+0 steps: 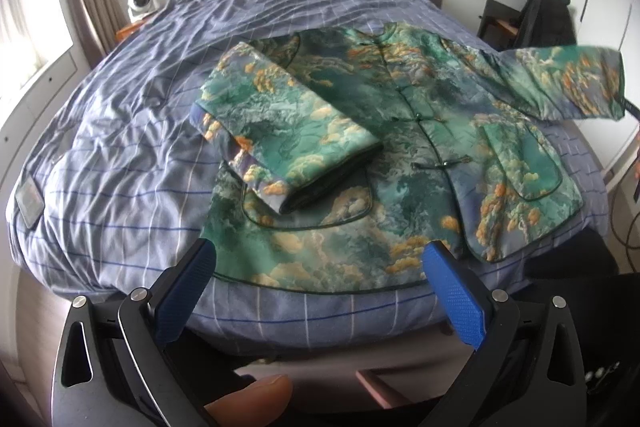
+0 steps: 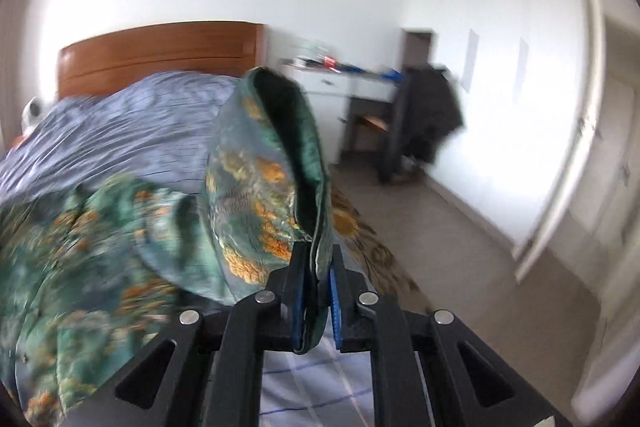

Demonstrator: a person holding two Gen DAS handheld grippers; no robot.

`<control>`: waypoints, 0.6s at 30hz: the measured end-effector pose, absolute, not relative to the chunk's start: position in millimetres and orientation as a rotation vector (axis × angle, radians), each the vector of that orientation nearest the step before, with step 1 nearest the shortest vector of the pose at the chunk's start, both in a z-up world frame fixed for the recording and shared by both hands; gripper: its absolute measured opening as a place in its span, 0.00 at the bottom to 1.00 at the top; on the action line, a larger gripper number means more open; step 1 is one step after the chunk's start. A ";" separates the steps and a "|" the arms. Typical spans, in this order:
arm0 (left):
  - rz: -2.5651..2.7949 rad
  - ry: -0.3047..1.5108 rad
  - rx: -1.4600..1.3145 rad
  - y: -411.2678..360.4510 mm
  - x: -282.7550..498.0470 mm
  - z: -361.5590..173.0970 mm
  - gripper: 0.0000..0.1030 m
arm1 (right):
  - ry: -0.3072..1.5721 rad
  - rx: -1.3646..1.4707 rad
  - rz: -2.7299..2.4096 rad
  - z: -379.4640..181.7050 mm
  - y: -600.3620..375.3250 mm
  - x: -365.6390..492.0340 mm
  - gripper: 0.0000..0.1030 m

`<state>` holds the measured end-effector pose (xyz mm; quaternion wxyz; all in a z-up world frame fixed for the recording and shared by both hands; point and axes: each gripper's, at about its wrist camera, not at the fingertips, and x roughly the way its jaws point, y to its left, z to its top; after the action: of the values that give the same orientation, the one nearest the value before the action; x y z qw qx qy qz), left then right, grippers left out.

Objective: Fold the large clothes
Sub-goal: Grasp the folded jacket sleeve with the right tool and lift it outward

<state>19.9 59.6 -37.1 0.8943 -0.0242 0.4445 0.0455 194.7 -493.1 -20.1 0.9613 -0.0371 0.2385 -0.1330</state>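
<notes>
While my right gripper (image 2: 318, 291) pinches the cuff of the jacket (image 1: 400, 155) — sleeve (image 1: 568, 83) stretched out from the body — my left gripper (image 1: 320, 287) hangs wide and empty, hem just ahead, far from that sleeve.

The left gripper (image 1: 320, 263) hovers near the bed's near edge, jaws spread wide and holding nothing, a thumb (image 1: 252, 401) showing beneath it. The right gripper (image 2: 318, 267) is raised on the right, jaws clamped on the jacket sleeve cuff (image 2: 280, 155).
</notes>
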 end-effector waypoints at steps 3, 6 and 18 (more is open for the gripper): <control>0.089 0.921 -0.041 56.7 20.7 -35.1 1.00 | 0.521 0.011 -0.345 -38.0 -529.7 201.1 0.10; 0.089 0.922 -0.019 55.4 22.5 -34.5 1.00 | 0.587 0.072 -0.403 -67.3 -560.4 213.3 0.10; 0.142 0.928 -0.024 69.1 26.9 -35.1 1.00 | 0.636 0.118 -0.530 -106.0 -572.2 215.9 0.09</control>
<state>26.9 69.1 -35.1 0.8918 -0.0117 0.4472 0.0682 215.9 -572.2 -106.0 0.9139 0.0574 0.3087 -0.2574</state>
